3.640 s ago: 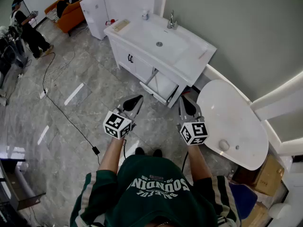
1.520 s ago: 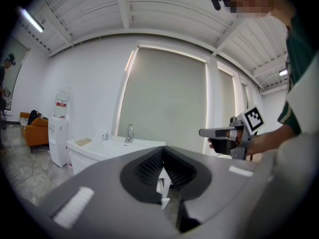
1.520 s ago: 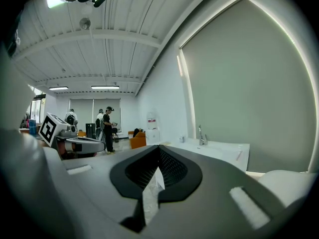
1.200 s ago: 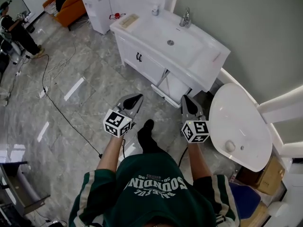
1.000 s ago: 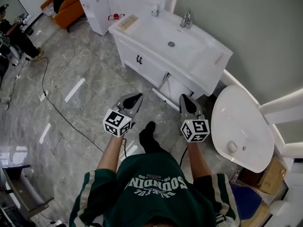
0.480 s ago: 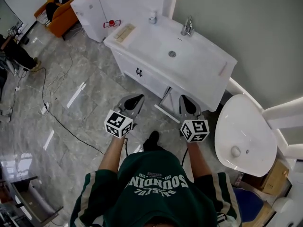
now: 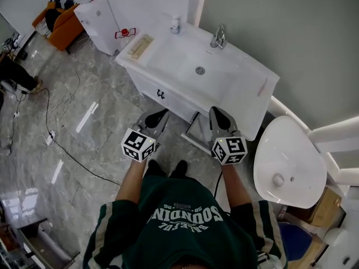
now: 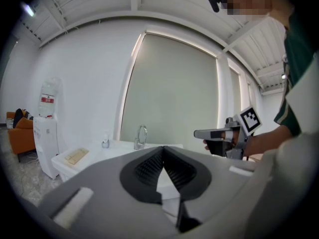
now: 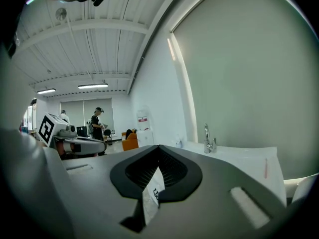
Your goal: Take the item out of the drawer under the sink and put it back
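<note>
The white sink cabinet stands ahead of me, and a drawer under its basin is pulled partly out. I cannot make out anything inside the drawer. My left gripper is held just left of the drawer, in front of the cabinet door, with its jaws shut and nothing between them. My right gripper hovers just right of the drawer, below the counter edge, and is also shut. In the left gripper view the jaw tips meet, and the right gripper shows beside them. The right gripper view shows closed tips.
A faucet, a small bottle and a tan flat object sit on the counter. A white oval fixture stands close on the right. A water dispenser, an orange sofa and a floor cable lie left.
I have stepped toward the sink cabinet. Both grippers moved forward together and now flank the open drawer. Both have stayed shut.
</note>
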The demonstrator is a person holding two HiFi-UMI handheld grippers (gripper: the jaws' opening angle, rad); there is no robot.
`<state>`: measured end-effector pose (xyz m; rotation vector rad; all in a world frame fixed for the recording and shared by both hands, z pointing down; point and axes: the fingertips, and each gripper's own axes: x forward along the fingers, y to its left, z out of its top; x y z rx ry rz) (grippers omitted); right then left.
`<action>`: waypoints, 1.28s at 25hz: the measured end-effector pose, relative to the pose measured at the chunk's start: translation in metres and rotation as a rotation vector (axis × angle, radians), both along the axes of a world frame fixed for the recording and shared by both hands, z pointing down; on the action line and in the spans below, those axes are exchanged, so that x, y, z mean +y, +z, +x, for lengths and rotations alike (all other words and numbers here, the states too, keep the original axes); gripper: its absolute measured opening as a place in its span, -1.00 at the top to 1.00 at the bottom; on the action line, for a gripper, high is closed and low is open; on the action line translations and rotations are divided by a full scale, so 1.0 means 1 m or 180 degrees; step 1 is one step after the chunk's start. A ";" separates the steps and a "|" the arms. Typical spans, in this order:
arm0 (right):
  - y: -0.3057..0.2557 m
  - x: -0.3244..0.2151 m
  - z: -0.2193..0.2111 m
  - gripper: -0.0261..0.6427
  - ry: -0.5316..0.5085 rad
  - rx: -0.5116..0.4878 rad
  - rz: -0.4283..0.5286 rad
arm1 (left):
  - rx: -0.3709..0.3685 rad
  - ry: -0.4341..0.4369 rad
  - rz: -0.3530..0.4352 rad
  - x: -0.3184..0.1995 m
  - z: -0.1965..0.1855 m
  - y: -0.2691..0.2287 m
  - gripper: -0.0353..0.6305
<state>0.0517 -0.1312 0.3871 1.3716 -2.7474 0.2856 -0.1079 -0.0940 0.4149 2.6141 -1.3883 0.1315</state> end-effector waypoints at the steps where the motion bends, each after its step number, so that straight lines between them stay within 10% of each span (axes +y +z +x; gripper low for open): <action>1: 0.001 -0.003 -0.002 0.92 0.0019 0.0008 -0.0006 | -0.0009 0.0036 -0.0012 -0.005 -0.001 0.002 0.75; 32: 0.065 -0.015 0.018 0.92 0.0442 0.0253 -0.0293 | -0.0002 0.0714 -0.0392 -0.059 0.028 0.059 0.75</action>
